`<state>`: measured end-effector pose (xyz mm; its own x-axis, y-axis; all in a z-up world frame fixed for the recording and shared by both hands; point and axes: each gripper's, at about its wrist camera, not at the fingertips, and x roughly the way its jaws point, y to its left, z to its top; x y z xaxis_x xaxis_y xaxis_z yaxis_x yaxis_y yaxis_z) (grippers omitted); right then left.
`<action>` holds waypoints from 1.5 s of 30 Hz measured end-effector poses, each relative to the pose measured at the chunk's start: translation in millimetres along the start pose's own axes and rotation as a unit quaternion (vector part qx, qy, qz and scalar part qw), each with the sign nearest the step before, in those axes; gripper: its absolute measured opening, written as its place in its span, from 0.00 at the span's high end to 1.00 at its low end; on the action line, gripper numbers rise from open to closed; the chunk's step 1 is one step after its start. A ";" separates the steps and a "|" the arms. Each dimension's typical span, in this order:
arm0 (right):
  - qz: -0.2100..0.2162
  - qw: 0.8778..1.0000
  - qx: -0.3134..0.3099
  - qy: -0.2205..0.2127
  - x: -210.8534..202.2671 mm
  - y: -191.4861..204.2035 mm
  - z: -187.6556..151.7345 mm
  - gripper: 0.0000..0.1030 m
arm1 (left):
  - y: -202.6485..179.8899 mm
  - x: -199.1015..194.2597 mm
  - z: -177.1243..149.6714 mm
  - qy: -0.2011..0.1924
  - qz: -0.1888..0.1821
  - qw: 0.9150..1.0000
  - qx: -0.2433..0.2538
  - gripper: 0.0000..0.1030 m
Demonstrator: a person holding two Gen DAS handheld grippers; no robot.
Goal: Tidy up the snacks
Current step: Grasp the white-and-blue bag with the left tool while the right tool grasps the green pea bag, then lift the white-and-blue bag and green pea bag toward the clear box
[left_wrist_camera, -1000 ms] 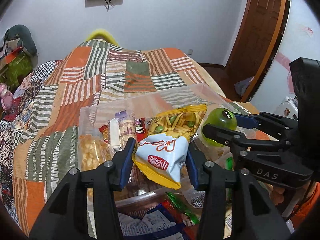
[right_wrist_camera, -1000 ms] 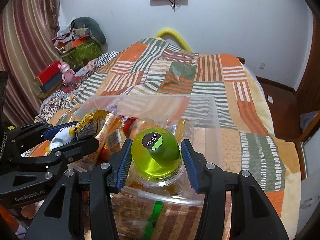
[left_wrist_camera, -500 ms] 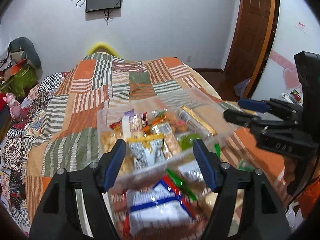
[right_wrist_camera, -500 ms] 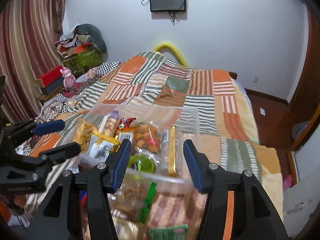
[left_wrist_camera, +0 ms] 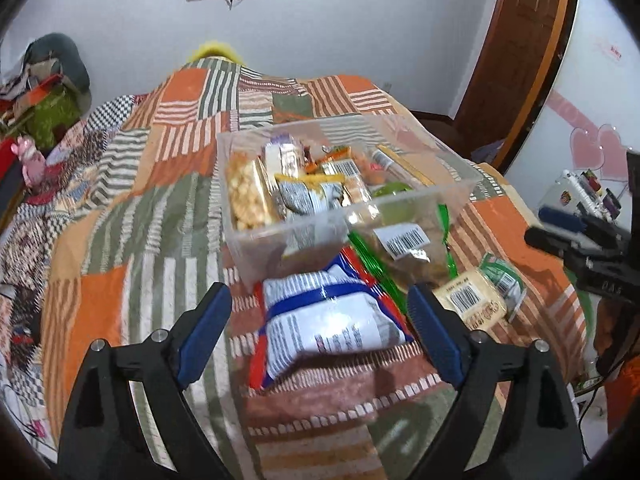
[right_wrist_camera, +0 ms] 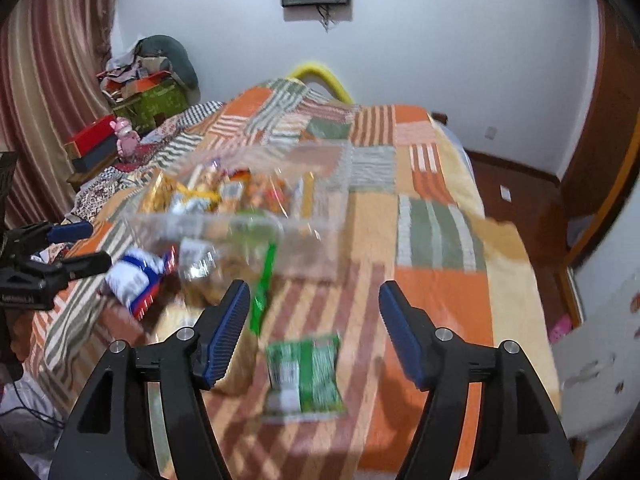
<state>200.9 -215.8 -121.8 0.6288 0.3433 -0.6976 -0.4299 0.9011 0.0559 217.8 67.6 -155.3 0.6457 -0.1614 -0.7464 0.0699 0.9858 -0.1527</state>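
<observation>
A clear plastic bin (left_wrist_camera: 288, 236) full of snack packs sits on the patchwork bed; it also shows in the right wrist view (right_wrist_camera: 332, 224). A green jelly cup (left_wrist_camera: 390, 190) lies in the bin. A white-and-blue chip bag (left_wrist_camera: 332, 320) lies in front of the bin, between the fingers of my open, empty left gripper (left_wrist_camera: 320, 328). A tan packet (left_wrist_camera: 472, 304) and a green packet (left_wrist_camera: 502, 280) lie to its right. My right gripper (right_wrist_camera: 314, 328) is open and empty above the green packet (right_wrist_camera: 304, 372).
A clear bag with green edges (left_wrist_camera: 404, 248) leans against the bin's front. The bed's right edge (right_wrist_camera: 520, 264) drops to a wooden floor by a door. Boxes and a pink toy (right_wrist_camera: 126, 134) stand at the left of the bed.
Both grippers let go of their snacks into the bin, opened wide and pulled back toward the near edge of the bed. The jelly cup and the white bag now lie in the bin.
</observation>
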 end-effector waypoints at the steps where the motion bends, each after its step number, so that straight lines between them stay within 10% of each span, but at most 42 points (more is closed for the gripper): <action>1: 0.002 1.000 0.005 0.004 -1.2 -1.8 -4.5 0.33 | -0.2 1.1 -3.6 0.000 -0.001 1.000 -0.003 0.12; 14: 0.016 0.998 0.043 0.049 15.8 -11.4 -41.6 0.22 | -2.2 43.4 -17.1 0.052 -0.007 0.998 -0.027 0.08; 24: 0.025 0.997 0.026 0.071 33.0 -3.0 -47.9 0.55 | -1.9 64.5 -23.7 0.066 -0.011 0.997 -0.035 0.01; 45: 0.031 0.999 0.035 0.017 8.3 -2.6 -24.5 0.62 | -5.4 12.2 -21.0 0.024 -0.015 0.999 -0.018 0.17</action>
<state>191.4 -221.8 -145.2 0.5805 0.3902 -0.7147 -0.4202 0.8954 0.1475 209.4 59.3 -177.2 0.6057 -0.1943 -0.7716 0.0613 0.9782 -0.1983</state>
